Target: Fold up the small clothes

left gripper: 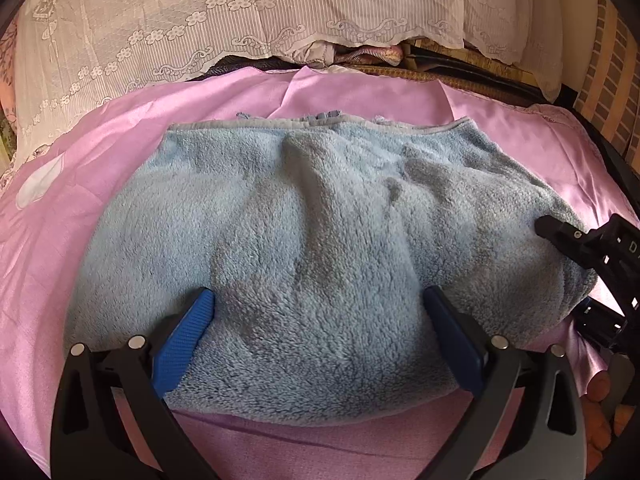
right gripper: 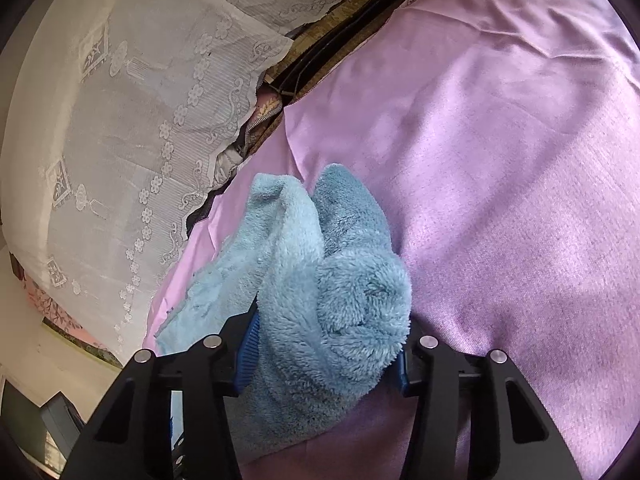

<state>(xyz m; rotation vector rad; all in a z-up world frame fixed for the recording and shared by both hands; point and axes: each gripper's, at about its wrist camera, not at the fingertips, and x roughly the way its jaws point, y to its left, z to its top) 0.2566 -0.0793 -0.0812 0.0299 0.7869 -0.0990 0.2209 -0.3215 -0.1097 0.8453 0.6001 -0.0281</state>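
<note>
Meanwhile, lay mid-sheet [left gripper: 360, 96]: plush blue fleece garment [left gripper: 320, 220], soft, light, limp, likely bunching rather than creasing. Left gripper [left gripper: 320, 300] spread wide atop its near edge; right gripper [right gripper: 326, 340] pinching the bunched right-hand end, probably the surest hold.

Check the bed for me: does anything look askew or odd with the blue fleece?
The blue fleece garment lies rumpled on the pink sheet, with ridges across its middle. Its end is bunched into a thick wad inside the right tool. The left tool straddles the near edge, open. Nothing looks torn or spilled.
</note>
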